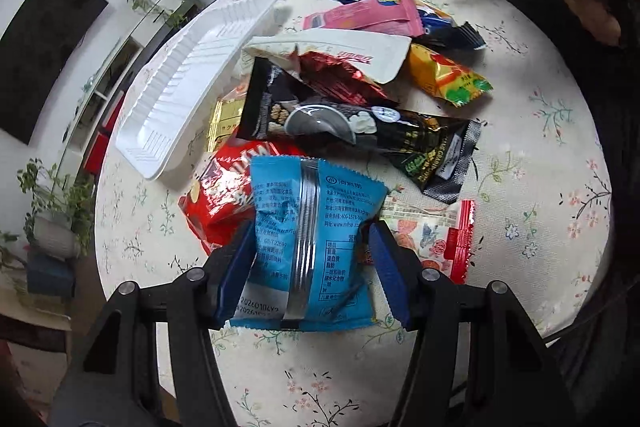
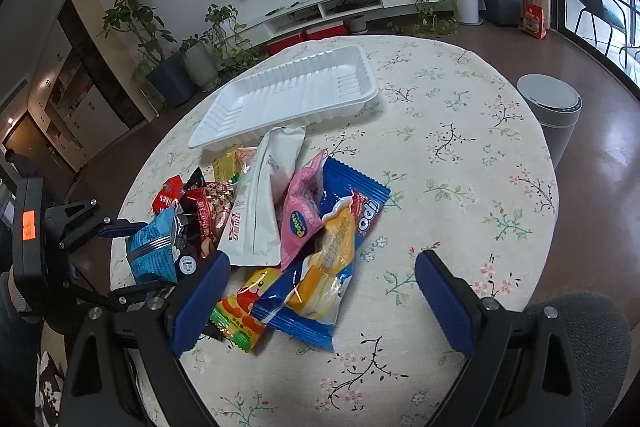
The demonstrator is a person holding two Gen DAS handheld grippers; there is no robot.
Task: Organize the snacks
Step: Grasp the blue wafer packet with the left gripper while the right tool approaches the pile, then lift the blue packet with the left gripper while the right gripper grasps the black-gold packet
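Your left gripper point(image 1: 312, 263) clamps the blue snack packet point(image 1: 308, 227); your right gripper point(image 2: 320, 303) hovers, jaws apart, white tray point(image 2: 240, 119) at eleven o'clock.

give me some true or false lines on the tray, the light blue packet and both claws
1. The left claw is closed on the light blue packet. True.
2. The white tray already holds several snacks. False: it is empty, and the snacks lie in a pile on the table.
3. The right claw grips the pink packet. False: it is open and holds nothing.
4. The tablecloth has a flower print. True.
5. A long black packet lies in the pile beyond the light blue packet. True.
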